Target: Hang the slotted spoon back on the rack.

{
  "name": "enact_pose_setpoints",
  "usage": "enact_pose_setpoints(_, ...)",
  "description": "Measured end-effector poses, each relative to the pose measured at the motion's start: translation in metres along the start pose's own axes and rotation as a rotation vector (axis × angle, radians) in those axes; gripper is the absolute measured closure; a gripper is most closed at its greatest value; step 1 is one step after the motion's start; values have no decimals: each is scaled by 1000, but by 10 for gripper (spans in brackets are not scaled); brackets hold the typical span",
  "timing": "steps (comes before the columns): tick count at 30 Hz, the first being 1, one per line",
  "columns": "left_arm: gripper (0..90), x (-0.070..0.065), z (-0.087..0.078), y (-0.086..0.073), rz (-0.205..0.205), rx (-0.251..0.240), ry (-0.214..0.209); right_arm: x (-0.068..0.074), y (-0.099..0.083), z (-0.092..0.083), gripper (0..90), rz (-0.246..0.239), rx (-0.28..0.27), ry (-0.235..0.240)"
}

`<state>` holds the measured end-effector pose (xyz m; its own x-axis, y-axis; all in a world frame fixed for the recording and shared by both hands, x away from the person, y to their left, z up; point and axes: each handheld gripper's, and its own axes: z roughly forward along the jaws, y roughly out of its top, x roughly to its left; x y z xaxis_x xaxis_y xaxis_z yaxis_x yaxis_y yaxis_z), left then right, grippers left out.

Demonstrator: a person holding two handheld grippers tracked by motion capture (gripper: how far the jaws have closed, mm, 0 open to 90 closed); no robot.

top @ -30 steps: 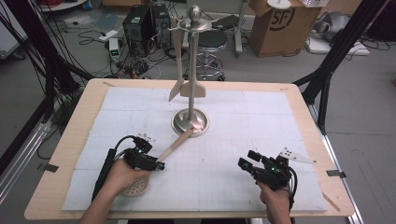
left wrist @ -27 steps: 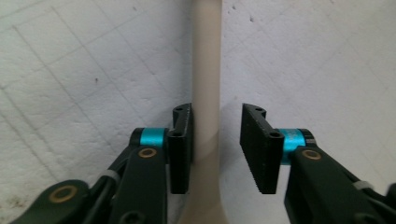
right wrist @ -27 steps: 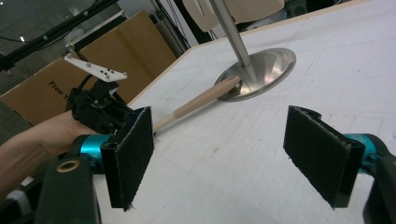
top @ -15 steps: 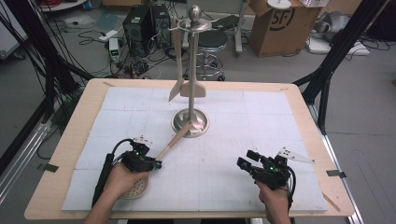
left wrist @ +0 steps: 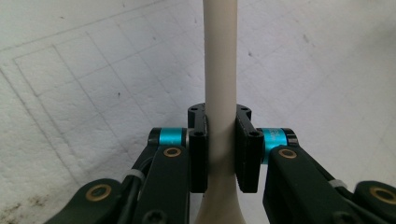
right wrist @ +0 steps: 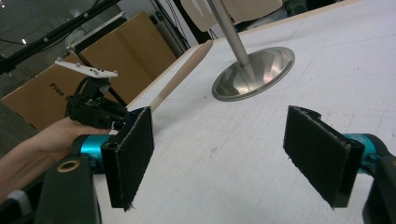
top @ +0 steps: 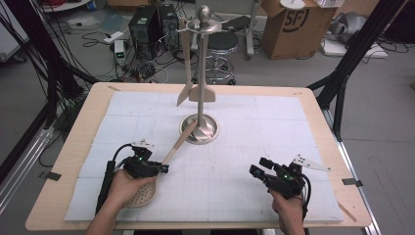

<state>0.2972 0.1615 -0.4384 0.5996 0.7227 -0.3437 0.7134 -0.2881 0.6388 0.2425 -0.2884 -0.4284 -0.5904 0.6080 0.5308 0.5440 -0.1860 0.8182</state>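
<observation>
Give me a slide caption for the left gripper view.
Left gripper shut on the wooden skimmer's handle above the white mat.

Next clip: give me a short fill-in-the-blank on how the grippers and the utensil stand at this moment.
1. The left gripper has its jaws closed on the skimmer's ____.
2. The right gripper has its jaws ____, with nothing between them.
3. The skimmer has its handle tip lying over the ____ of the metal stand.
4. Two wooden utensils ____ from the stand's top.

Missing words: handle; open; base; hang
</observation>
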Motion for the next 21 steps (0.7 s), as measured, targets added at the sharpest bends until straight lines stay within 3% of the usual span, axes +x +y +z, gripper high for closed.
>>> enact_pose_setpoints(10,785,-7,-24,7,-30,-158,-96,1,-1,2,236,1,6,0)
enact_pose_setpoints(15,785,-16,-37,15,-12,-227,-128,0,-1,2,237,1,8,-3)
enact_pose_setpoints(21,784,-29,-51,29,14,-292,-138,0,-1,2,237,0,9,-3)
